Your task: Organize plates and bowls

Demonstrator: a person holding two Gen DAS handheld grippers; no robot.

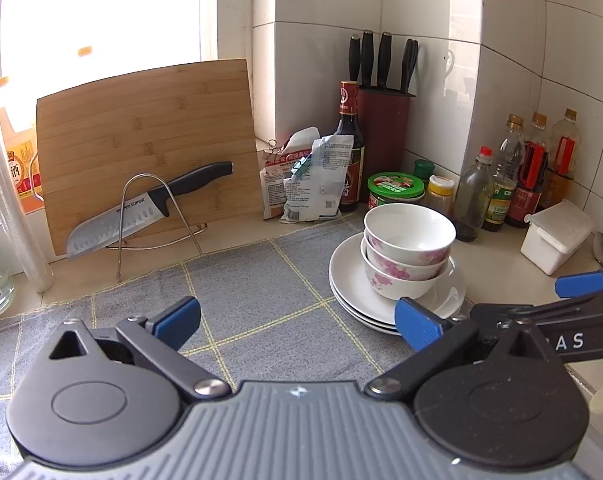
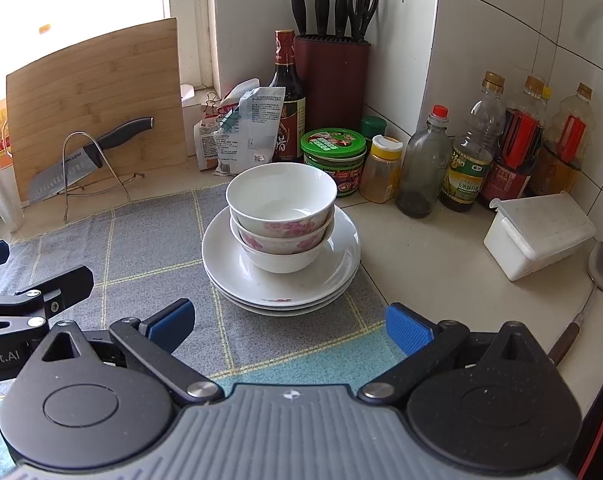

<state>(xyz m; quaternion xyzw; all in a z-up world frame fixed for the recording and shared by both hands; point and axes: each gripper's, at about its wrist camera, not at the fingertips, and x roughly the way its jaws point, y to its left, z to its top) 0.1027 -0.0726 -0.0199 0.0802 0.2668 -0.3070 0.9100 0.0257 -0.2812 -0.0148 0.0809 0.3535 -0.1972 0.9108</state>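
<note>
Nesting on stacked plates (image 2: 281,280), three empty bowls (image 2: 281,196) face both wide, empty grippers (image 2: 289,328).

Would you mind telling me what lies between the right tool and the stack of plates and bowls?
Only bare grey checked cloth lies between the right tool and the plate stack with its nested bowls; the right wrist view shows this.

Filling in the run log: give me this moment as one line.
left tongs: open, empty | right tongs: open, empty | bowls: three nested on plates | plates: stacked on cloth | contact: none
</note>
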